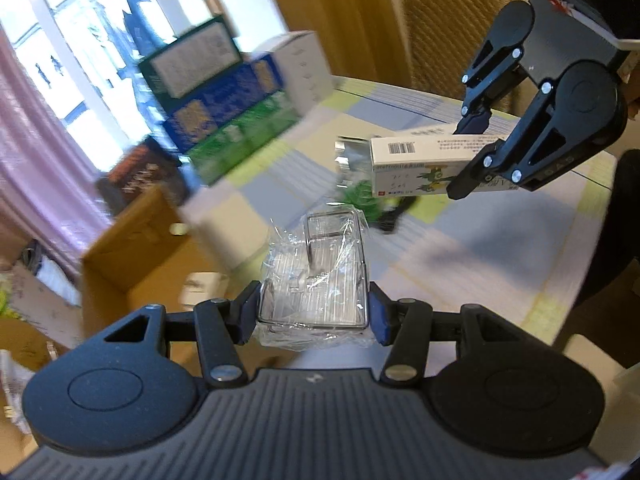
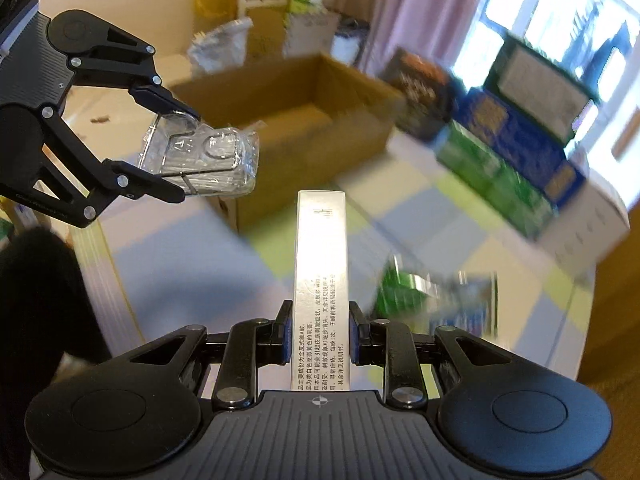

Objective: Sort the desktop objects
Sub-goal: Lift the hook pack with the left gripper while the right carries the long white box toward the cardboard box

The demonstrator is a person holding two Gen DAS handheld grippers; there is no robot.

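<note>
My left gripper (image 1: 314, 312) is shut on a clear plastic box (image 1: 316, 268) wrapped in crinkled film, held in the air over the table's left edge. From the right wrist view the same clear plastic box (image 2: 208, 156) hangs in the left gripper (image 2: 182, 156) near the open cardboard box (image 2: 296, 120). My right gripper (image 2: 318, 336) is shut on a long white carton (image 2: 320, 264) with printed text, pointing forward above the table. In the left wrist view the right gripper (image 1: 466, 160) grips that white carton (image 1: 420, 160) by one end.
A checkered tablecloth (image 1: 460, 248) covers the round table. Stacked green, blue and white boxes (image 1: 224, 96) stand at the back. Blurred green packets (image 2: 408, 292) and a foil pack (image 1: 348, 156) lie on the cloth. The open cardboard box (image 1: 144, 248) sits beside the table's edge.
</note>
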